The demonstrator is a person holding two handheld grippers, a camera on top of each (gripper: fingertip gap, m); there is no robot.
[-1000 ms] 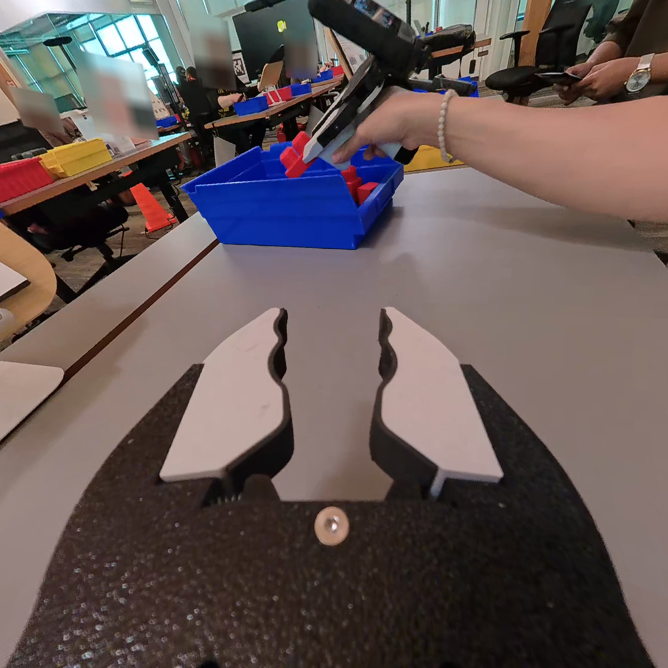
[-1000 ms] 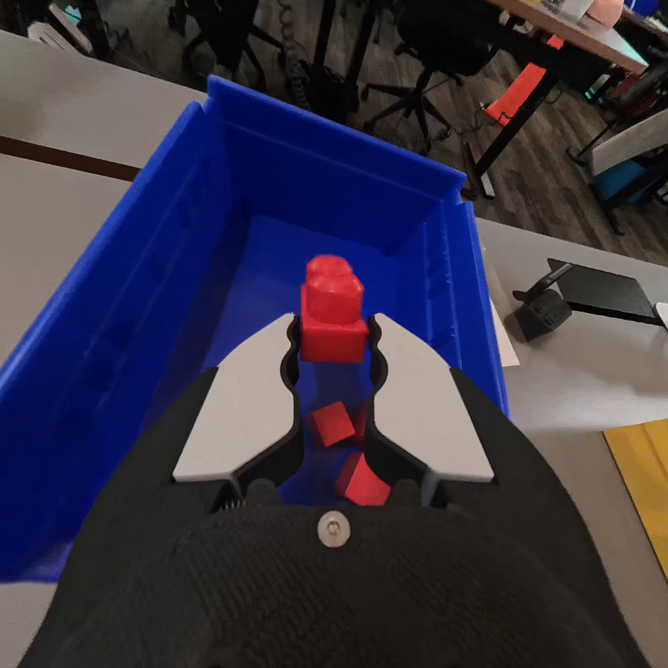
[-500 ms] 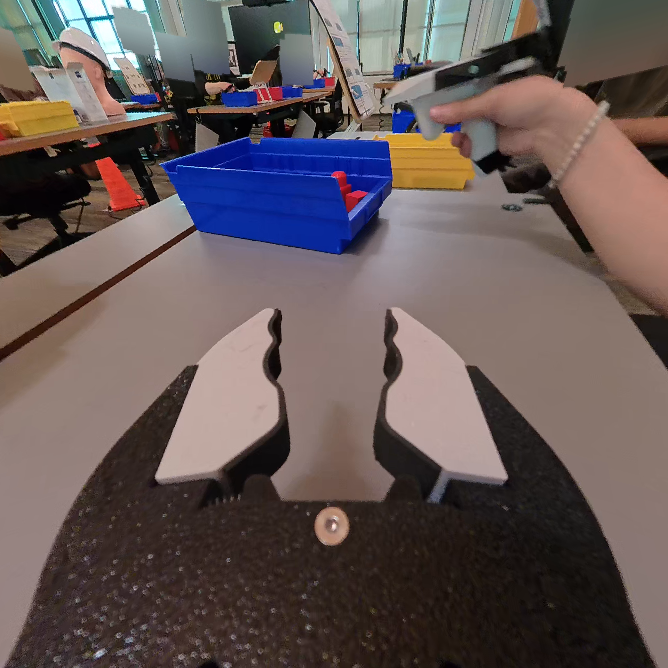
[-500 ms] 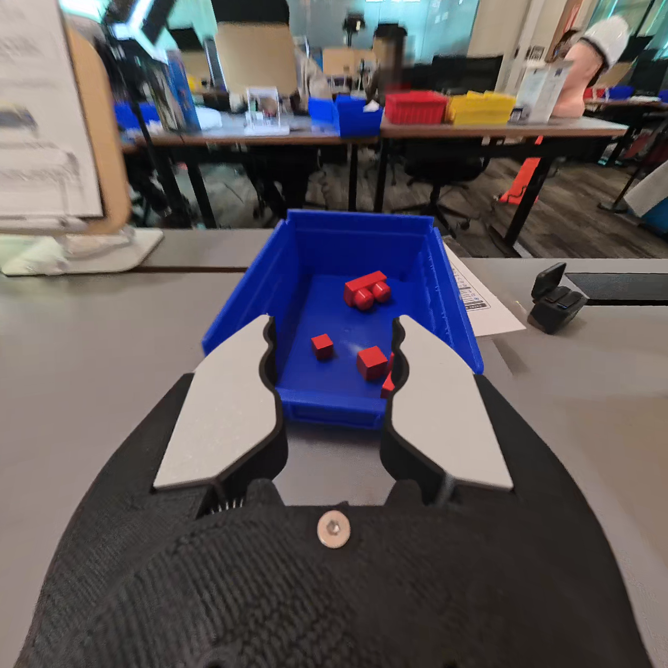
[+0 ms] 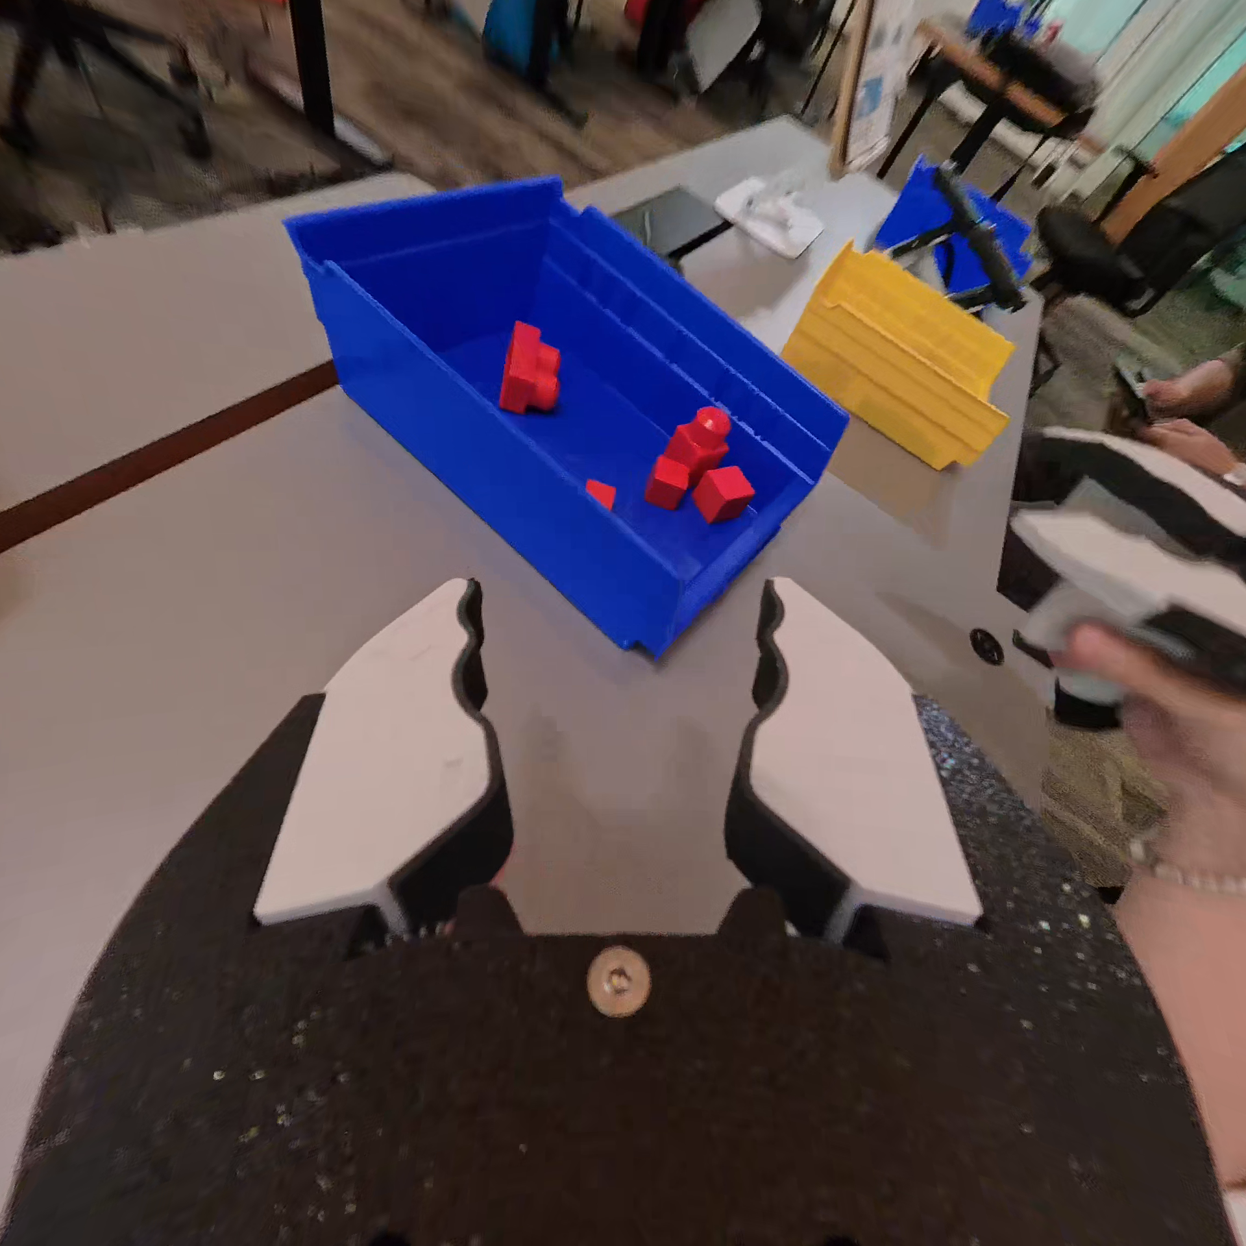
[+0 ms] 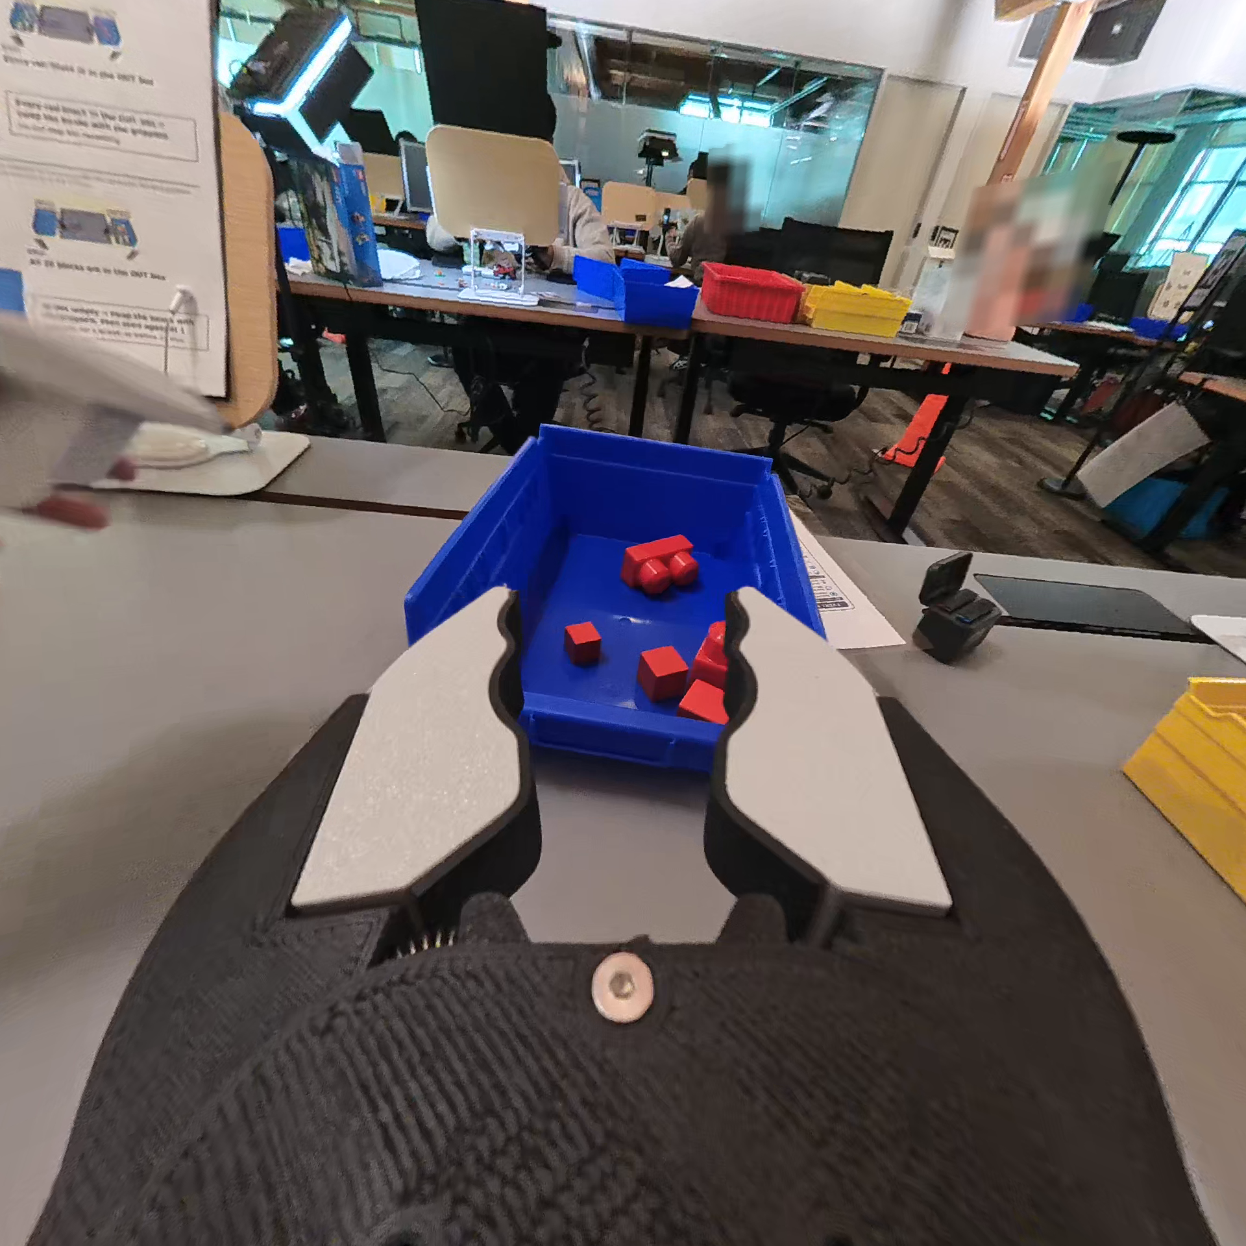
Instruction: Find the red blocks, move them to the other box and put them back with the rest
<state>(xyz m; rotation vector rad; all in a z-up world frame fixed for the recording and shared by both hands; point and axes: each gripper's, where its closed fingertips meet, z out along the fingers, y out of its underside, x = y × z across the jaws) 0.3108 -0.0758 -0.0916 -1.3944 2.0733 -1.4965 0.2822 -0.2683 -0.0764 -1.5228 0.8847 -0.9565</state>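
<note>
The blue box (image 6: 472,573) sat on the grey tabletop (image 6: 168,674) near its far edge, and all the visible red blocks lay inside it: a two-stud brick (image 6: 657,563) toward the far wall, a small cube (image 6: 582,642) by itself, and a cluster of cubes (image 6: 681,681) at the near right corner. The yellow box (image 5: 897,364) stood just beyond it, toward the tabletop's right edge. The right hand-held gripper (image 6: 624,634) hovered short of the blue box, jaws wide and holding nothing; the left hand-held gripper (image 5: 620,634) was likewise wide and empty above bare tabletop. If the next step is returning the blocks, the lone cube looked the easiest pick: come straight down over it, fingers on two flat faces, clear of the wall. The clustered cubes would want a narrower, careful approach to avoid nudging neighbours.
</note>
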